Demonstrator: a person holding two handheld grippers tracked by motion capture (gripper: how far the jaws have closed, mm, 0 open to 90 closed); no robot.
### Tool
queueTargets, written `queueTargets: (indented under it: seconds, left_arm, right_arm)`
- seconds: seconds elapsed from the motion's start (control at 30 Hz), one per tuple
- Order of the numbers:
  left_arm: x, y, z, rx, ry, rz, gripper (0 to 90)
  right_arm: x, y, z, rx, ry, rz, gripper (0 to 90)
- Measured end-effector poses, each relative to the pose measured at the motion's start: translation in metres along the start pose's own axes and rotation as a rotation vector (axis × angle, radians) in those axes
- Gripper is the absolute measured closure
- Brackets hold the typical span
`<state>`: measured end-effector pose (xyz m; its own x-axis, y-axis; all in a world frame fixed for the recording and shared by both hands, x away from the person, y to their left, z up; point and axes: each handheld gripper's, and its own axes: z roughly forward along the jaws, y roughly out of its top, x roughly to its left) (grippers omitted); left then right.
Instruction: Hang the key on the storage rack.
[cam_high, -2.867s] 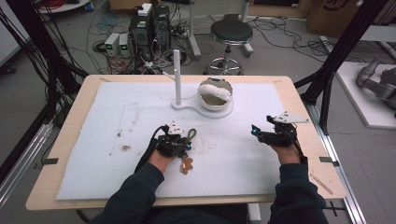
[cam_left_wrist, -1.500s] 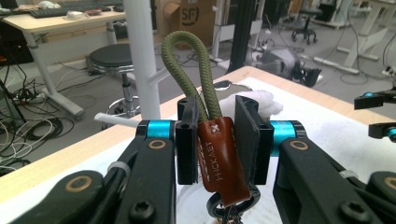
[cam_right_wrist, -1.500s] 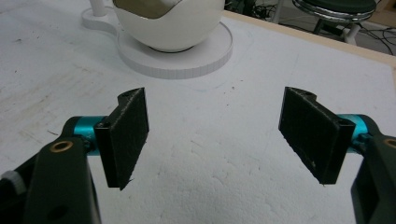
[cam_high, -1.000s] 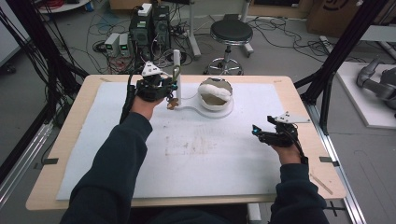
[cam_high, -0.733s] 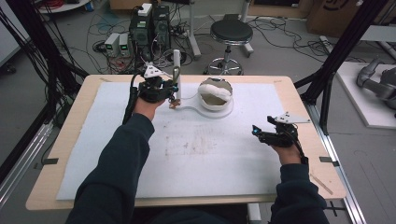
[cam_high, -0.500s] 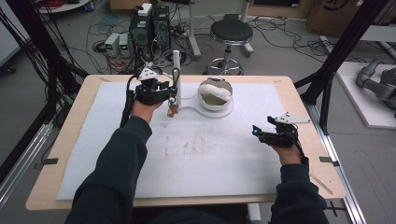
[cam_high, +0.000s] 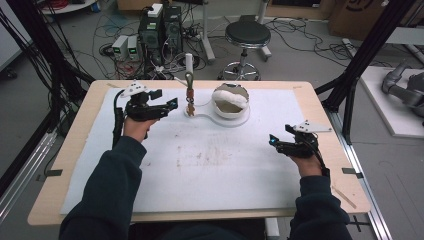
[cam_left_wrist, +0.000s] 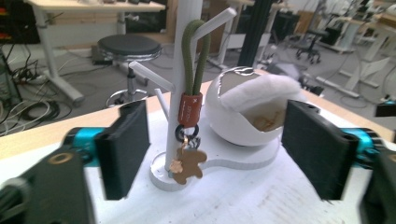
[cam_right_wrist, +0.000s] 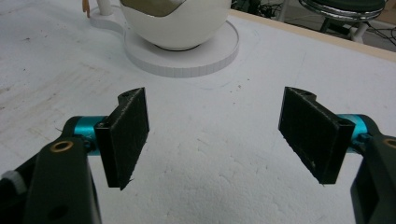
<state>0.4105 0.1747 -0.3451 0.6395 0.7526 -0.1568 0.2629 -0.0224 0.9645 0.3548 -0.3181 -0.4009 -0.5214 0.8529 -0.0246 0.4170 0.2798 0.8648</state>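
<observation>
A key ring (cam_high: 190, 96) hangs from a peg of the white post stand (cam_high: 189, 62). In the left gripper view I see its olive cord loop (cam_left_wrist: 196, 56), orange sleeve, black ring and copper bear-shaped charm (cam_left_wrist: 188, 164). My left gripper (cam_high: 171, 104) is open just left of the stand and holds nothing; the key ring (cam_left_wrist: 190, 109) hangs free beyond its open gripper (cam_left_wrist: 215, 144). My right gripper (cam_high: 273, 140) rests open over the white mat at the right, its jaws (cam_right_wrist: 215, 135) wide apart and nothing between them.
A white bowl (cam_high: 230, 100) with a white cloth in it (cam_left_wrist: 261, 91) sits on the stand's round base (cam_right_wrist: 187, 60), right of the post. A white mat (cam_high: 210, 165) covers the wooden table. A stool, computers and cables lie beyond the far edge.
My left gripper carried the key ring from the table's front to the stand, let go, and has now drawn back to the left. The right gripper has not moved.
</observation>
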Motion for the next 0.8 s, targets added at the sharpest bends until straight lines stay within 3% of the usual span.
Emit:
queueTargets:
  seconds: [0.23,0.3,0.57,0.8]
  left_arm:
    - [-0.005,-0.019,-0.03,-0.049,-0.018,0.052,19.9]
    - [-0.007,-0.027,-0.037,-0.055,-0.015,0.05,20.2]
    - [-0.01,-0.061,-0.059,-0.019,0.043,0.039,20.2]
    - [-0.007,-0.074,-0.064,-0.01,0.084,0.028,20.1]
  right_arm:
    - [0.001,0.001,0.0,-0.016,0.014,-0.009,24.5]
    - [0.002,0.001,0.001,-0.011,0.019,-0.009,22.2]
    - [0.005,0.0,0.005,-0.002,0.048,-0.039,21.1]
    - [0.007,-0.001,0.005,0.007,0.059,-0.045,21.1]
